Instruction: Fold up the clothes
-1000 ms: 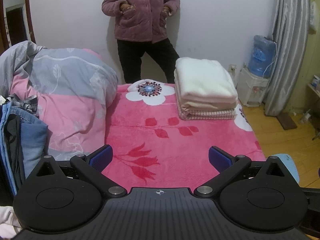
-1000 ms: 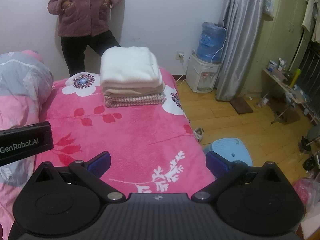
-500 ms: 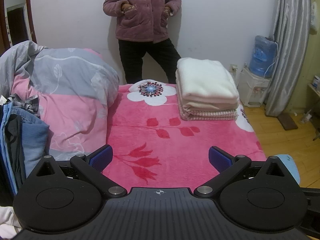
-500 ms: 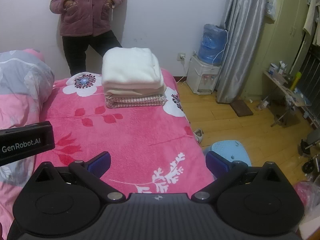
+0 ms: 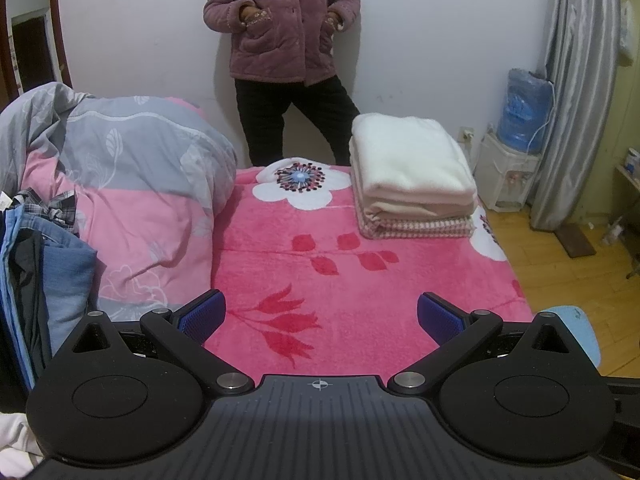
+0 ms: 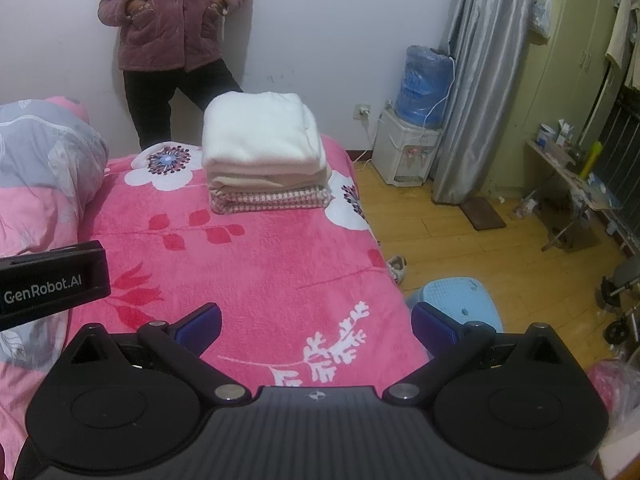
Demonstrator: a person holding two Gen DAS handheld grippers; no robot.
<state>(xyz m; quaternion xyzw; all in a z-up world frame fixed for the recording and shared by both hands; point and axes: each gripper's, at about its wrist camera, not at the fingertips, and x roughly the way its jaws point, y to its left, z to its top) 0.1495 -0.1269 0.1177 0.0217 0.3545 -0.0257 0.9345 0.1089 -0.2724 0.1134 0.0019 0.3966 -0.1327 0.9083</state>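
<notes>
A stack of folded white, cream and pink-checked clothes [image 5: 412,176] sits at the far right of the pink floral bed [image 5: 328,280]; it also shows in the right wrist view [image 6: 262,156]. A pile of unfolded clothes, blue denim and plaid [image 5: 40,264], lies at the left edge. My left gripper [image 5: 320,316] is open and empty above the bed. My right gripper [image 6: 316,322] is open and empty near the bed's right edge. The left gripper's body [image 6: 52,280] shows at the left of the right wrist view.
A person in a purple jacket [image 5: 280,40] stands against the wall beyond the bed. A rolled grey and pink quilt [image 5: 128,200] fills the bed's left. A water dispenser [image 6: 416,128], a blue stool [image 6: 460,300], a curtain and a cluttered shelf stand on the wooden floor at right.
Both views have shifted slightly; the folded stack and the person sit a little more to the right in the frames. Both grippers stay open and empty.
</notes>
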